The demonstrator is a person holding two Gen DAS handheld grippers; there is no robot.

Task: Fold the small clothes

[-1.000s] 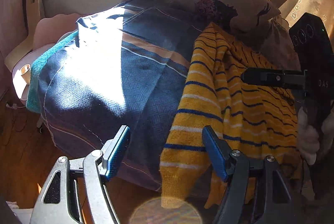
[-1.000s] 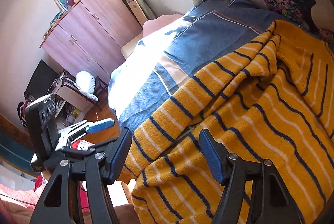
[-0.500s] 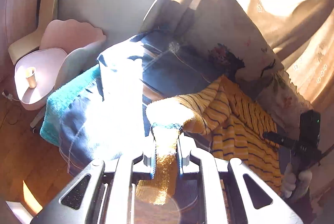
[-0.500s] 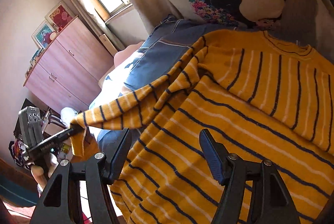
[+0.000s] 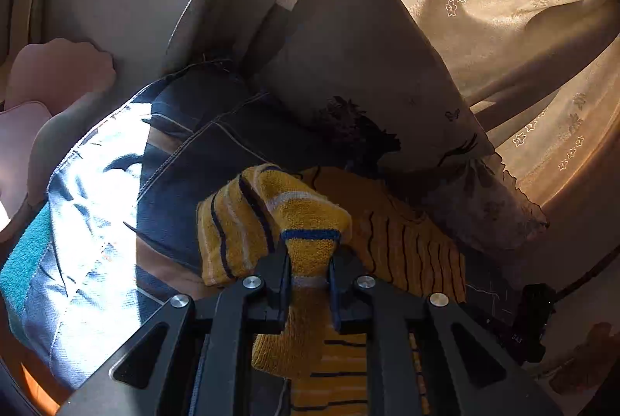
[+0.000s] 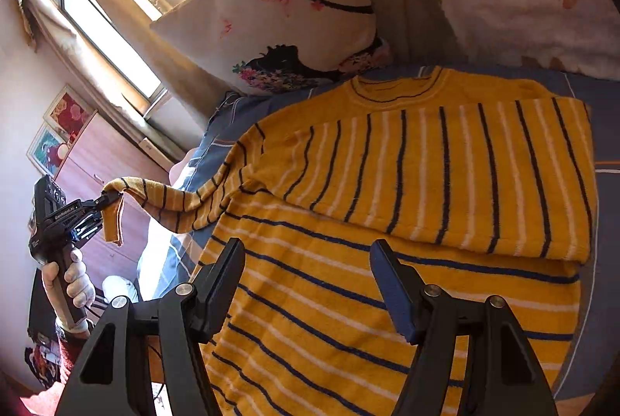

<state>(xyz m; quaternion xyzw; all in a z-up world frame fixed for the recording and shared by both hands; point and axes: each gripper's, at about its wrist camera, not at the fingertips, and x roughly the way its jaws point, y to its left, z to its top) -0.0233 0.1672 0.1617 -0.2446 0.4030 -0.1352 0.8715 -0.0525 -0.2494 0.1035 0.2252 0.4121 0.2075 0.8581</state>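
A yellow sweater [image 6: 407,191] with navy and white stripes lies flat on the blue bedspread [image 6: 593,98], one sleeve folded across its chest. My left gripper [image 5: 309,253] is shut on the cuff of the other sleeve [image 5: 267,214]. In the right wrist view it [image 6: 106,201] holds that sleeve [image 6: 174,199] stretched out to the left, off the bed's side. My right gripper [image 6: 306,284] is open and empty, just above the sweater's lower body.
Two pillows [image 6: 294,13] lean at the head of the bed. A curtain [image 5: 503,9] and window are behind. A wooden wardrobe [image 6: 108,160] stands left of the bed. A pink chair [image 5: 46,79] and a teal towel [image 5: 23,261] are beside the bedspread.
My left gripper closed on the sleeve cuff and lifted it out sideways. My right gripper moved up over the sweater's body, staying open.
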